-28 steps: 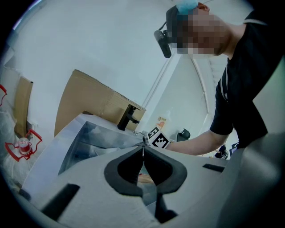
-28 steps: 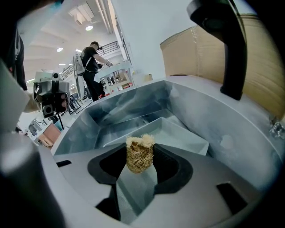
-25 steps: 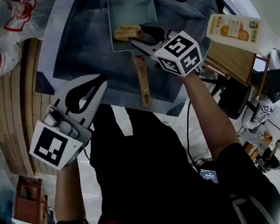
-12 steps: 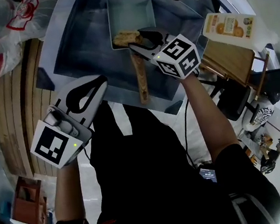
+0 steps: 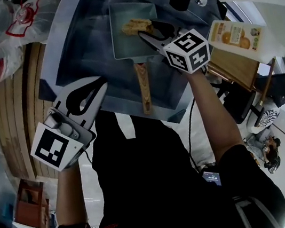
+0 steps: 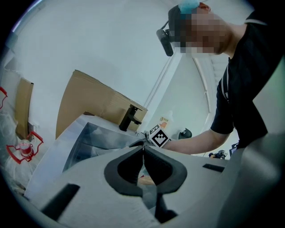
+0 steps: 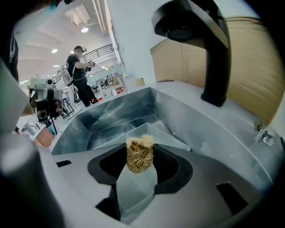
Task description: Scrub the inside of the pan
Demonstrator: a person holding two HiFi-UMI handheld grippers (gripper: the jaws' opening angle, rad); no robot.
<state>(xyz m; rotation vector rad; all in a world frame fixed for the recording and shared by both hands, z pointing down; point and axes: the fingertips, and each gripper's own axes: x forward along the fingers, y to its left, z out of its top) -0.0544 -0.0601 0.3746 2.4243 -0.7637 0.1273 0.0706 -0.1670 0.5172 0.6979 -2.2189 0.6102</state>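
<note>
Square grey wooden-handled pan [image 5: 131, 43] flat in sink [image 5: 81, 39]; tan fibrous scrubber [image 5: 136, 27] inside.

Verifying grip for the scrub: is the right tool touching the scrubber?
Touching. The right gripper view shows the scrubber clamped between the two jaws of the right tool, pressed against both.

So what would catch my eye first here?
Probably the right gripper, shut on a tan fibrous scrubber inside the rectangular wooden-handled pan. The pan lies in the steel sink. The left gripper, jaws together and empty, hovers by the sink's near edge.
</note>
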